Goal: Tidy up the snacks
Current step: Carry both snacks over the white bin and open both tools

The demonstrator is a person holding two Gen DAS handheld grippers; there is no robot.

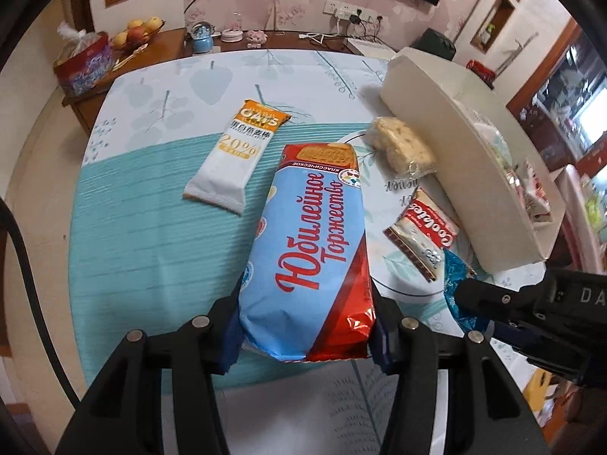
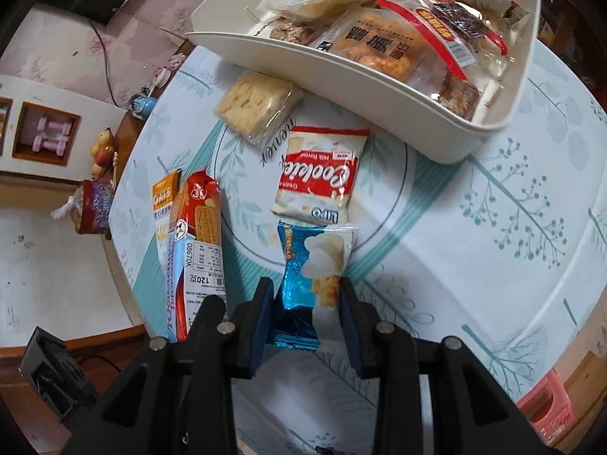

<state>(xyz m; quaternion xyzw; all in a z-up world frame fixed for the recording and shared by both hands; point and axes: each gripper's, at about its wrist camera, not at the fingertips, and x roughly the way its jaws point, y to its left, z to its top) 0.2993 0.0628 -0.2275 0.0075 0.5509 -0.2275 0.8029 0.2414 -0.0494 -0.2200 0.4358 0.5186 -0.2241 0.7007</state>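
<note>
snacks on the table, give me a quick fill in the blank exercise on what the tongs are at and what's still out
1. The left tongs straddle the long ____ biscuit pack.
2. The right tongs straddle a small ____ foil packet.
3. The white bin already holds ____.
4. The oat bar lies on the ____.

Missing words: blue; blue; snacks; table

Ahead of the left tongs (image 1: 305, 326), the biscuit pack (image 1: 307, 250) fills the gap between the pads. Open tabletop (image 1: 151, 250) lies to their left, bounded farther ahead by the oat bar (image 1: 235, 155). To their right, the right tongs (image 1: 478, 295) block passage. Ahead of the right tongs (image 2: 307, 303), the blue snack packet (image 2: 315, 265), cookie packet (image 2: 322, 178) and cracker packet (image 2: 258, 104) line the path to the white tray (image 2: 379, 87). Their right side is open tabletop.
</note>
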